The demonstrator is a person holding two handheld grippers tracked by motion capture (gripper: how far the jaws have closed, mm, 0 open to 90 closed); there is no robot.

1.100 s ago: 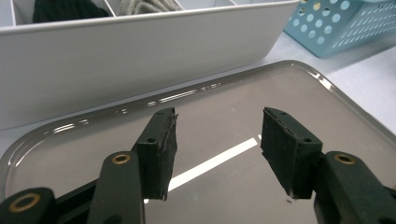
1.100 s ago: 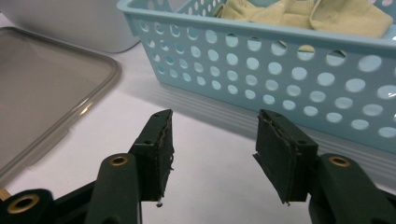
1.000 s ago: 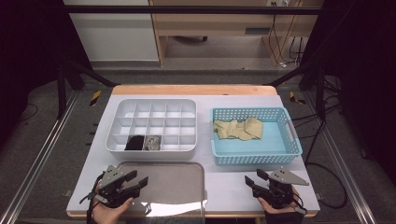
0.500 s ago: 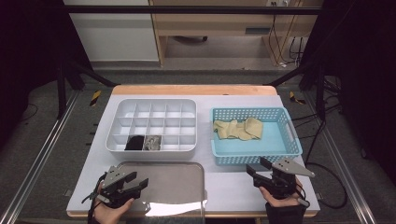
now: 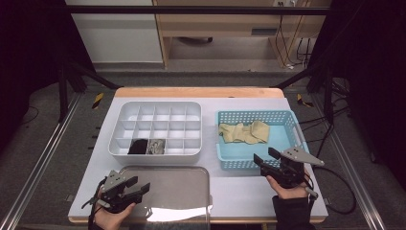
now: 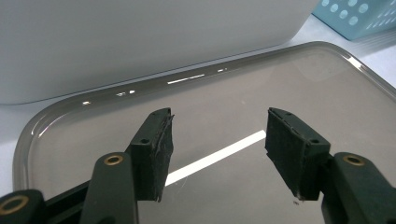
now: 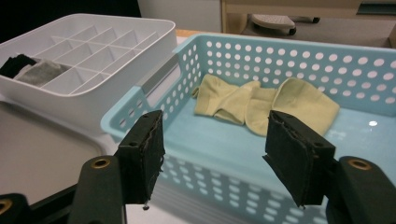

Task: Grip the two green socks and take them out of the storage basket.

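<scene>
Right claw (image 5: pixel 266 161) hangs at the near wall of the blue basket (image 5: pixel 230 162), jaws just opened wide and holding nothing, probably to reach the yellow socks (image 5: pixel 243 132). These lie crumpled in the basket middle (long axis across it, left to right). Left claw (image 5: pixel 139 188) waits wide open and empty over the grey tray (image 5: pixel 191 177), near the white box (image 5: pixel 153 152) on the table (image 5: pixel 239 191).

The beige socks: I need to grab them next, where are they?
The beige socks lie inside the blue basket at table right, beside the white divider box, ahead of the open right gripper.
</scene>
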